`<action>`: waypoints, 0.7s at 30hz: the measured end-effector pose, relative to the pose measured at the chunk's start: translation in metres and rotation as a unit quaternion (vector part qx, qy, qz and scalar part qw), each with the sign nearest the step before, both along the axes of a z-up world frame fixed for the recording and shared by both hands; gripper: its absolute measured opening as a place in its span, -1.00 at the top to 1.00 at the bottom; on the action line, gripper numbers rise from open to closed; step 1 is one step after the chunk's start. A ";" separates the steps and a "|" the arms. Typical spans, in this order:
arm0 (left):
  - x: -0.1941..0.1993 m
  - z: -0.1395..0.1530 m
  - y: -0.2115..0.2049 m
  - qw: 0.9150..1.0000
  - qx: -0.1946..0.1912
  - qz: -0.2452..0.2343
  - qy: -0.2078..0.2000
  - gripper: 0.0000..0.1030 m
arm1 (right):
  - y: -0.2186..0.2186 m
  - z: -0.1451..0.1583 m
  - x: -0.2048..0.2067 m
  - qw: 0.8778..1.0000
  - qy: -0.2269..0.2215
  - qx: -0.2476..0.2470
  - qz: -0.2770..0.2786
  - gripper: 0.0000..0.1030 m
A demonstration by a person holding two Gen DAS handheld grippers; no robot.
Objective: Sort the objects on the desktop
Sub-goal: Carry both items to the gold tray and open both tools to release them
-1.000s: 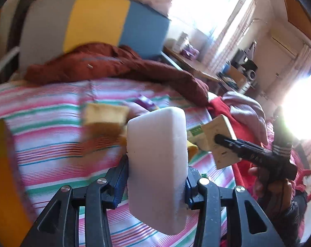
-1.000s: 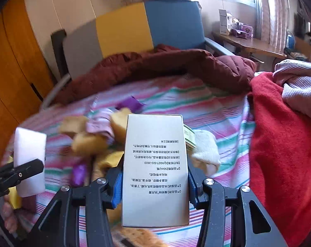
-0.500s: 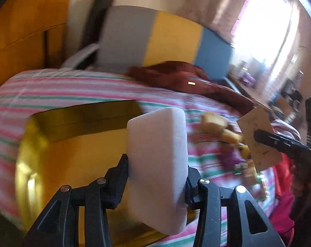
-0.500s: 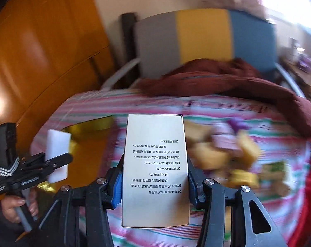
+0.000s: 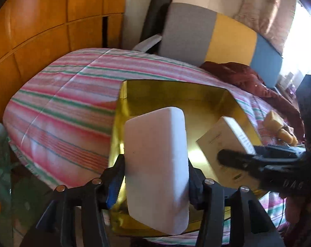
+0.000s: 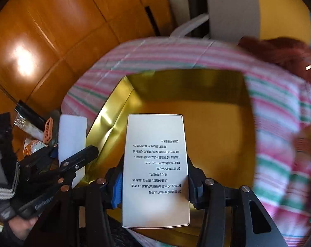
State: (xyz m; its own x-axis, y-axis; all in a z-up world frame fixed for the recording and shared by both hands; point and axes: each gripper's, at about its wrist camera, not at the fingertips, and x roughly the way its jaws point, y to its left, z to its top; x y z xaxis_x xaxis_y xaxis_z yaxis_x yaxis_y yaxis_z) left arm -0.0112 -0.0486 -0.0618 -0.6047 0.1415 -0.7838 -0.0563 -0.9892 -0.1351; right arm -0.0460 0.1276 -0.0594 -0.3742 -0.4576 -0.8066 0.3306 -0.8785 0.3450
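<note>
Striped bedspread (image 5: 68, 107) beneath half-hidden gold tray (image 5: 176, 90)

Showing upside down on the white face of the carton (image 6: 155, 170) clamped in the right gripper (image 6: 155, 187): several lines of small black Chinese print in bracketed headings, with "Q/ADZT-023-2023" and "50ml" legible among them. Appearing on the black body of the other gripper (image 6: 43, 202) at lower left: pale lettering too blurred to make out.
</note>
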 end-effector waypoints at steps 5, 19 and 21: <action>0.001 -0.002 -0.017 1.000 0.012 0.021 -0.006 -0.24 | -0.020 -0.011 -0.001 0.999 -0.027 -0.040 0.019 -0.01; 0.011 0.023 -0.017 0.999 0.038 0.022 0.032 -0.25 | -0.011 0.008 0.029 1.000 0.024 -0.007 0.007 -0.48; 0.012 0.026 -0.009 0.998 0.043 0.010 0.035 -0.23 | -0.003 0.014 0.035 0.999 0.041 0.008 -0.005 -0.58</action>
State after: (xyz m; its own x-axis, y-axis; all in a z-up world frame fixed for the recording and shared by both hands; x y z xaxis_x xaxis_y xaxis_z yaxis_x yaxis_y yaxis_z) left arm 0.0005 -0.0578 -0.0361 -0.6607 0.1928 -0.7255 -0.0480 -0.9753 -0.2154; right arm -0.0110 0.1244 -0.0456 -0.4438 -0.4415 -0.7798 0.3489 -0.8867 0.3035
